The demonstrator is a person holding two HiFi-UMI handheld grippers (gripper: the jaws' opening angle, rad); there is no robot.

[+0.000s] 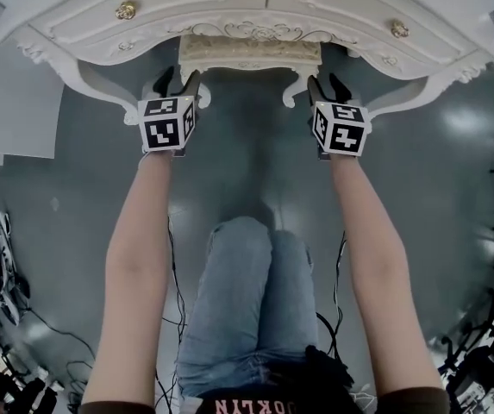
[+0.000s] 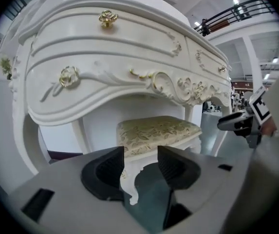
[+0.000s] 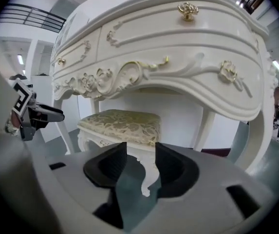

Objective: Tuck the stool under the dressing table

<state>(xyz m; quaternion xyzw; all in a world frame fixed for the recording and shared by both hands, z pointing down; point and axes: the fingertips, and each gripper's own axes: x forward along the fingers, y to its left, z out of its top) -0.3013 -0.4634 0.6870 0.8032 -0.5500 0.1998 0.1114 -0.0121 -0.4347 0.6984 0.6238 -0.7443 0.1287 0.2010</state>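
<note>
Dressing table (image 1: 255, 7): white, carved, with gilt scrollwork and gold drawer knobs (image 1: 126, 9). It stands on a grey floor (image 1: 255, 171) and fills the top of the head view. All places below are given from it.

Stool (image 1: 248, 52): white carved legs and a cream floral cushion. It stands in the knee gap under the dressing table's middle. The seat is mostly beneath the tabletop edge. Only its front rim and two front legs show from above.

Person: bare forearms reach toward the dressing table's front. The legs, in jeans (image 1: 247, 300), lie well back from it.

Left gripper (image 1: 178, 83): just in front of the dressing table, near the stool's front left leg and a little outboard of it, clear of the wood. In its own view the jaws stand moderately apart and the pads are bare. The stool leg and grey floor show through the gap, farther on toward the table. Nothing is gripped or touched.

Right gripper (image 1: 328, 86): mirrored position before the dressing table, near the stool's front right leg, not touching it. Its jaws are apart too, with a gap slightly narrower than the left's. The curved stool leg is framed in the gap but lies beyond the pads, and no contact is seen. It holds nothing.

Each gripper view also shows the other gripper off to the side, level with the dressing table's apron.
</note>
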